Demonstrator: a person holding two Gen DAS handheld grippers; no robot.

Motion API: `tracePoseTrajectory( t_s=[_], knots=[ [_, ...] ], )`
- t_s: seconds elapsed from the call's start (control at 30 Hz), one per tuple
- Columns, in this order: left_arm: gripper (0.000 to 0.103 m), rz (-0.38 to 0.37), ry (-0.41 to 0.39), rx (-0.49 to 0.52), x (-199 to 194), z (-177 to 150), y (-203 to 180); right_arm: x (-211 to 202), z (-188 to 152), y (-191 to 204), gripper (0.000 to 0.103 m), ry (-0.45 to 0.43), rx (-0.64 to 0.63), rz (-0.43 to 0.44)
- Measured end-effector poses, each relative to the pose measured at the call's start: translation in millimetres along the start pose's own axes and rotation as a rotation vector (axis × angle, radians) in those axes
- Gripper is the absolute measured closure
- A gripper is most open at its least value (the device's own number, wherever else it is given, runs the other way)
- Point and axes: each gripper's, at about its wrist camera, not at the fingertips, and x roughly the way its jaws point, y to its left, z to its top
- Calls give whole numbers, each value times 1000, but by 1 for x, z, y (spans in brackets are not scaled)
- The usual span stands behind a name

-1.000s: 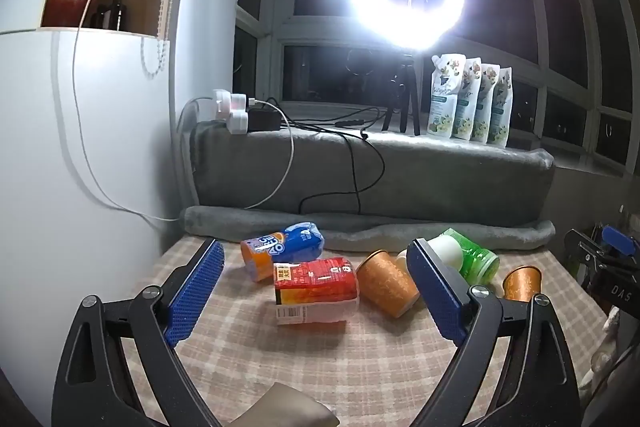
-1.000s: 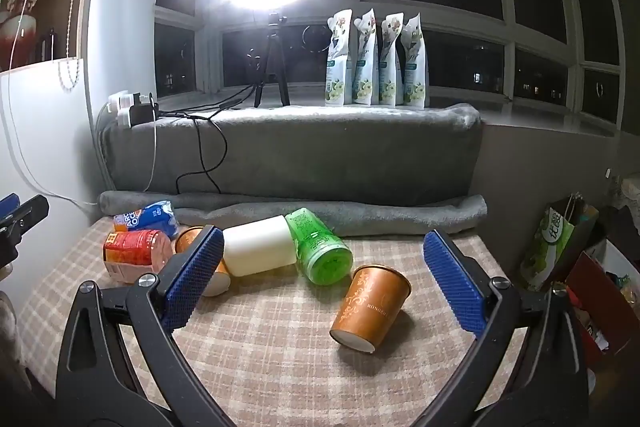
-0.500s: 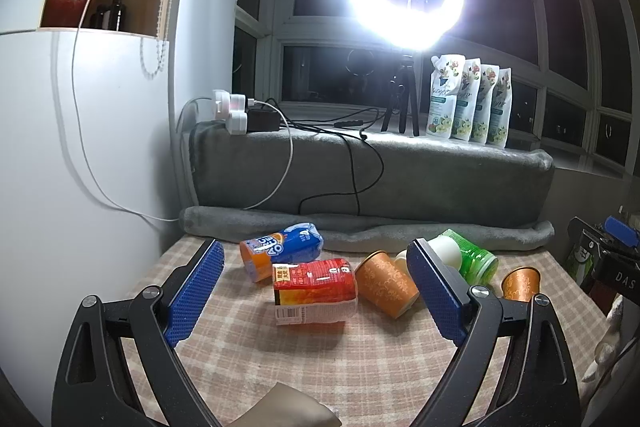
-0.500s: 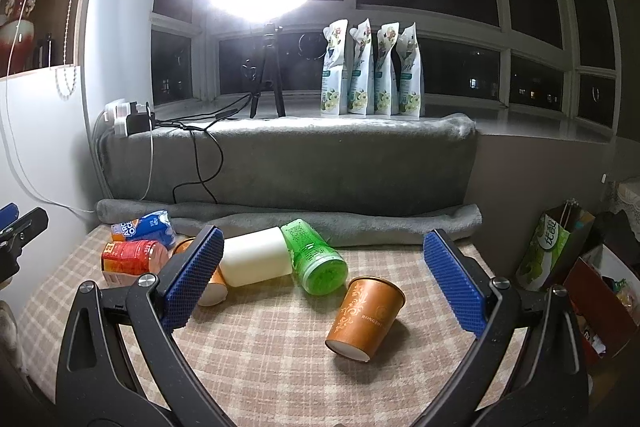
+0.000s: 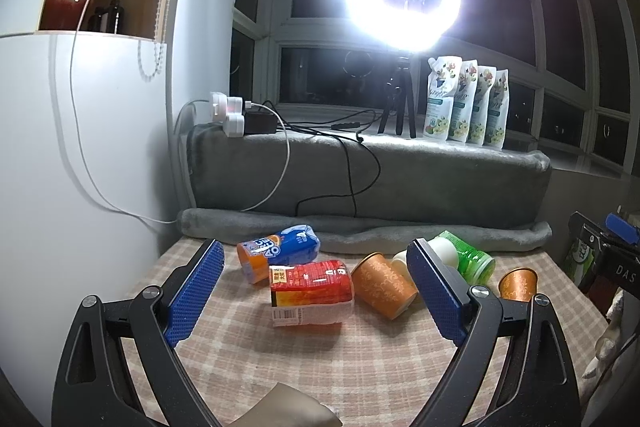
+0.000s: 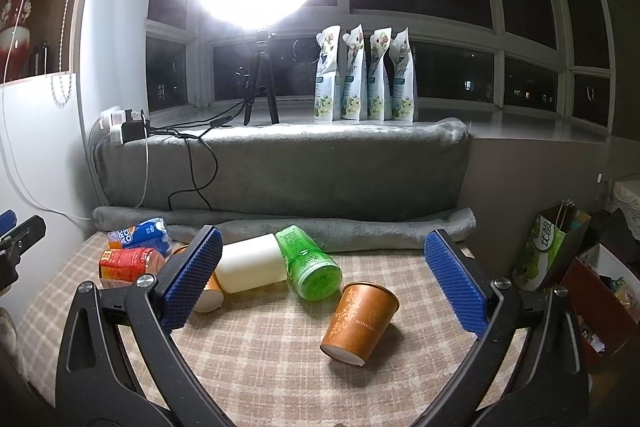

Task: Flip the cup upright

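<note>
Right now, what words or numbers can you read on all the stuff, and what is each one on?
"RONGSHI...", cut off: brown paper cup lying on its side.
"...ROL OCE...", partly hidden: blue and orange packet.
"DAS", cut off: black right gripper at the left view's edge.
Red drink bottle: label too blurred.
White pouches on the sill: print too small.
Green paper bag: characters unreadable.

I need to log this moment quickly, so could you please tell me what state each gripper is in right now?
Left gripper: open, holding nothing.
Right gripper: open, holding nothing, above the tipped orange cup.
</note>
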Motion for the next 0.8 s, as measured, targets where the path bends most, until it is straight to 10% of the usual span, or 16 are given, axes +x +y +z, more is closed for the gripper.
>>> tracePoseTrajectory(
  t_s=[0.8],
  knots=[
    [10,-1,9,-5,1,0,2,1,-1,2,0,4,-3,-3]
  ],
)
